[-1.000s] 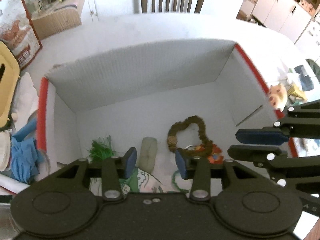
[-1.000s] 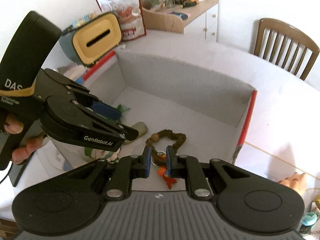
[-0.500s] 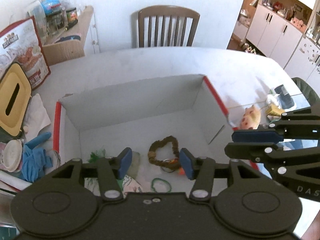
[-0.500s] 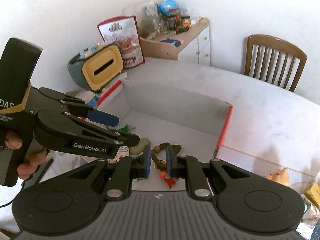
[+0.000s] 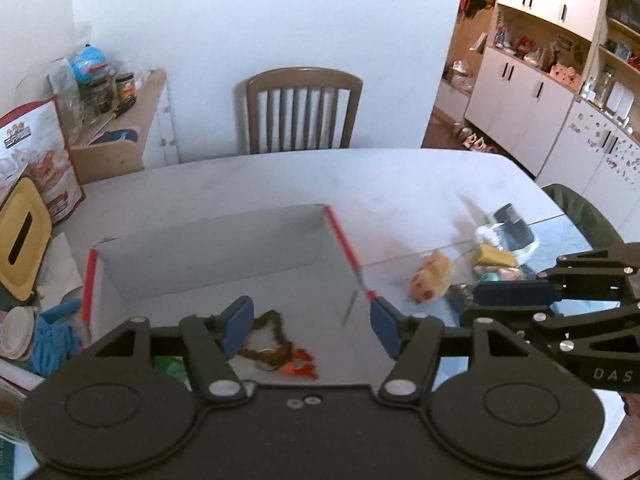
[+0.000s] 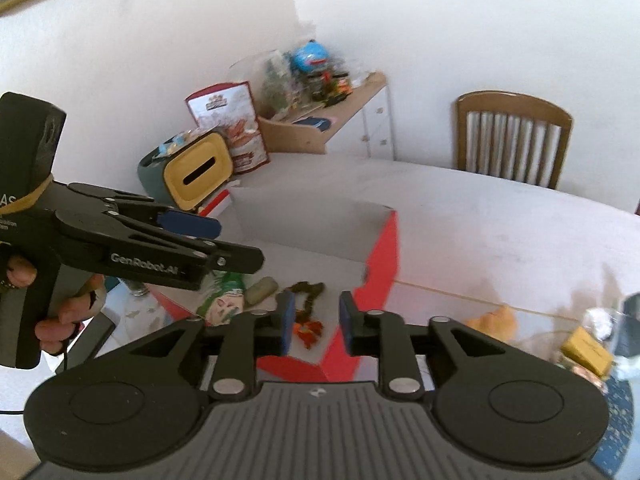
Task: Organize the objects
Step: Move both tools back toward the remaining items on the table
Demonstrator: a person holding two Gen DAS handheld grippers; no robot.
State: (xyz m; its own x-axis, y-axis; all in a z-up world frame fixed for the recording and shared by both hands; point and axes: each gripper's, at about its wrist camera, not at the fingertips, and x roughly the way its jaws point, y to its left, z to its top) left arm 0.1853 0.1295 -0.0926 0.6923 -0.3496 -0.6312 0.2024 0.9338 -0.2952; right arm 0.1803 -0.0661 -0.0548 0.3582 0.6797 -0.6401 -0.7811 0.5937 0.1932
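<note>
The left gripper [image 5: 312,330] has its jaws wide apart and holds nothing. The right gripper [image 6: 316,322] also has its jaws apart and empty. Both hang above the white box [image 5: 208,248] with red edges on the table [image 5: 400,184]. Inside the box lie a brown hair tie [image 5: 272,334], an orange toy [image 5: 298,366] and a green bar [image 6: 262,290]. Right of the box sits a toy hamster [image 5: 432,276]. A chair [image 5: 300,108] stands at the far side.
</note>
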